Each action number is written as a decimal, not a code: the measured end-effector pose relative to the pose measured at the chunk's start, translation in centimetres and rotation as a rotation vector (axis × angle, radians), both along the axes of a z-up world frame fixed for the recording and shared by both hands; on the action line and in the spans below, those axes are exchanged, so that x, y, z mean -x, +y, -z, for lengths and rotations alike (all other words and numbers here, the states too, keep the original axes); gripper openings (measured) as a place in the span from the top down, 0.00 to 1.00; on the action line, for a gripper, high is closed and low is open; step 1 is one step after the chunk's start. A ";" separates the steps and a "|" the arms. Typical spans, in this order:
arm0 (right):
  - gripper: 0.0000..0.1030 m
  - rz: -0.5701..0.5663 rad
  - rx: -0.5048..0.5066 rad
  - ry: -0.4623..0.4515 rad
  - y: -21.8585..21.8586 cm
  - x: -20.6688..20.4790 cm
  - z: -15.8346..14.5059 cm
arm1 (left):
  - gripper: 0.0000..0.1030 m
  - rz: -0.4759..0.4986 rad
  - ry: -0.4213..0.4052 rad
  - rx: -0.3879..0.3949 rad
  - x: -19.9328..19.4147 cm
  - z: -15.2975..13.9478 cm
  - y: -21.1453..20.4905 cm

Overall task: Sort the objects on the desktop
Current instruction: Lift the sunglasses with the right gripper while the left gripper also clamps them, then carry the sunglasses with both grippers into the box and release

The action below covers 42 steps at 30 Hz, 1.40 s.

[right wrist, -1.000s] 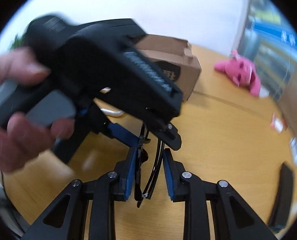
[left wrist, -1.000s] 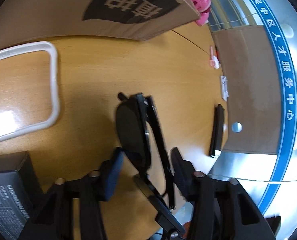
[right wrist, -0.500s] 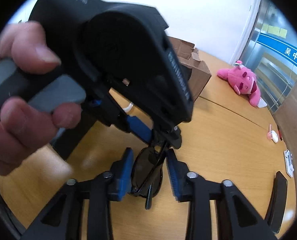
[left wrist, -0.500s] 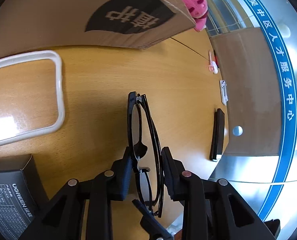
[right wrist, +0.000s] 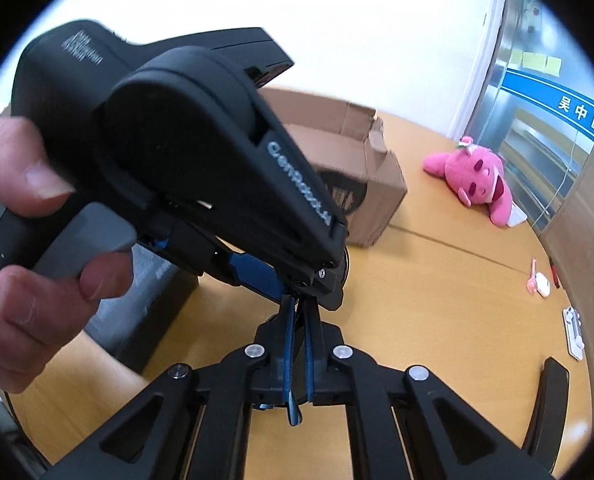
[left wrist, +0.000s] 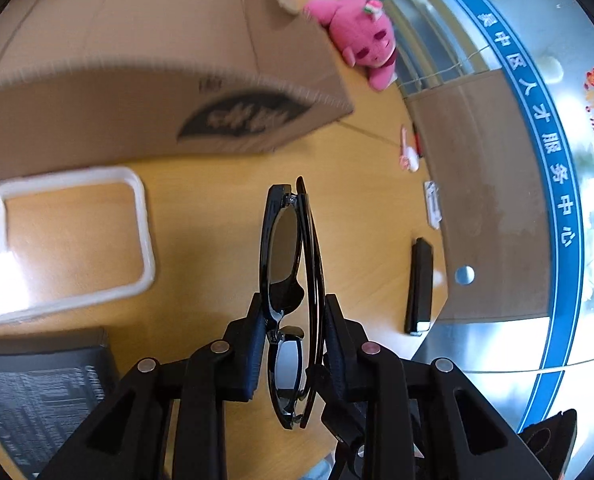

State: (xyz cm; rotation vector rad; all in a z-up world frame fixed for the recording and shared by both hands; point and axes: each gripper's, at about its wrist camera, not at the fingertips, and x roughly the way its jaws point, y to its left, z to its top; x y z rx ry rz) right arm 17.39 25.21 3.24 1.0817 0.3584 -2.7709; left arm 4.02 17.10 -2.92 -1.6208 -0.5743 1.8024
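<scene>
The left gripper (left wrist: 293, 320) has its fingers pressed against both sides of a folded pair of black sunglasses (left wrist: 287, 264), clamped near the bridge, with the frame standing on edge and jutting forward above the wooden table (left wrist: 225, 216). In the left wrist view, going from the left: a clear phone case (left wrist: 69, 240) lies flat on the table, and a dark printed box (left wrist: 37, 392) sits just below it at the picture's edge. Behind the case stands an open cardboard box (left wrist: 137, 92). Past the sunglasses to the right, a slim black device (left wrist: 419, 286) lies near the table's edge, with a small white item (left wrist: 433, 204) and a pink-and-white item (left wrist: 409, 156) farther back. A pink plush toy (left wrist: 361, 40) lies beside the cardboard box's far corner.

In the right wrist view, a hand (right wrist: 29, 240) grips the left gripper's handle, whose black body fills the left and middle. The right gripper (right wrist: 301, 348) has its blue-padded fingers drawn close together, almost touching; a thin dark strip seems to sit between them, but I cannot tell whether they grip the sunglasses. The plush toy lies to the right on the table.
</scene>
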 end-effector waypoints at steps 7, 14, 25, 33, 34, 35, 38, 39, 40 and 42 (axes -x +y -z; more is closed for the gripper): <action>0.85 0.022 0.008 0.050 -0.9 0.9 -2.2 | 0.72 -0.045 0.100 -0.025 1.2 -3.3 -0.6; 0.89 -0.008 0.045 0.015 -1.7 2.8 -2.9 | 0.72 -0.089 0.143 -0.031 3.1 -5.0 -0.8; 0.92 -0.037 0.174 0.055 -1.5 8.1 -7.5 | 0.73 -0.108 0.273 -0.042 7.8 -11.5 -2.4; 0.92 -0.076 0.244 0.129 -1.0 16.4 -14.6 | 0.73 -0.102 0.395 -0.050 16.5 -19.9 -3.5; 0.92 -0.081 0.259 0.125 -0.8 17.7 -15.2 | 0.73 -0.103 0.403 -0.052 17.7 -20.5 -3.7; 0.92 -0.086 0.278 0.119 -0.5 19.1 -15.7 | 0.73 -0.100 0.412 -0.053 18.9 -20.8 -3.8; 0.92 -0.096 0.297 0.096 -0.1 23.1 -16.7 | 0.73 -0.095 0.418 -0.044 23.1 -20.9 -4.1; 0.92 -0.097 0.298 0.084 0.0 24.5 -16.7 | 0.73 -0.097 0.405 -0.042 24.4 -20.4 -4.2; 0.92 -0.096 0.300 0.073 0.2 25.6 -16.4 | 0.73 -0.099 0.393 -0.042 25.7 -20.0 -4.2; 0.92 -0.087 0.316 0.037 0.6 27.9 -15.3 | 0.73 -0.097 0.374 -0.036 28.0 -18.4 -3.9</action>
